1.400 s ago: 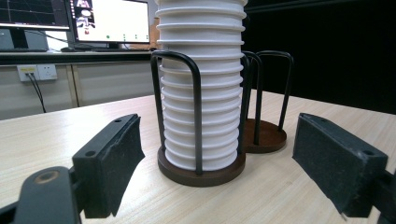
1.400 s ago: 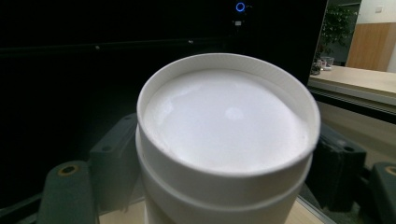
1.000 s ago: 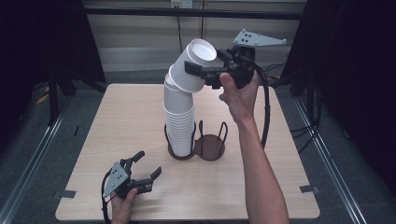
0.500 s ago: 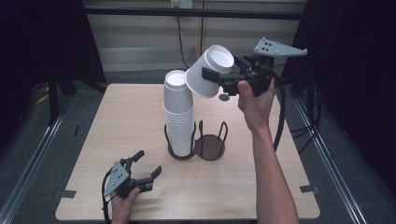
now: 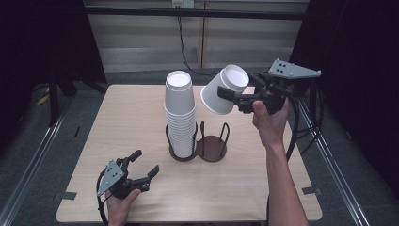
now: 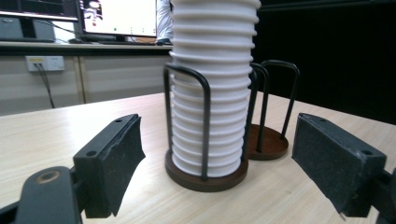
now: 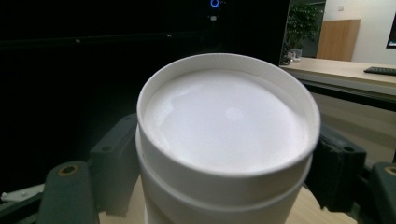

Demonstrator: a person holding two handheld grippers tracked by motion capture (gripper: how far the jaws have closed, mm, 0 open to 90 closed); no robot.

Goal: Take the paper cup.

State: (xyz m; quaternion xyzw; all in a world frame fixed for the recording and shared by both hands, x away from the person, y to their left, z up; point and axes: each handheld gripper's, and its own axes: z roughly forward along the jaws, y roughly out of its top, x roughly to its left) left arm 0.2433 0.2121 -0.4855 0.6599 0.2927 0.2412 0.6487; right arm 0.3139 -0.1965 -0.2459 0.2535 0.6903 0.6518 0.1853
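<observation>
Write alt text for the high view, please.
The right gripper holds a white paper cup tilted in the air beside a tall stack of cups standing in a two-ring holder on a wooden table. The left gripper rests open near the front edge.

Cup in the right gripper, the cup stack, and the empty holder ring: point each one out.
cup (image 5: 220, 92): high view, its side wall.
cup stack (image 5: 180, 117): high view, middle of the stack.
empty holder ring (image 5: 212, 147): high view, its round brown base.

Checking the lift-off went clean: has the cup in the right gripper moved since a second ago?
Yes. The cup in the right gripper has come off the stack and moved right and lower, beside its top.
</observation>
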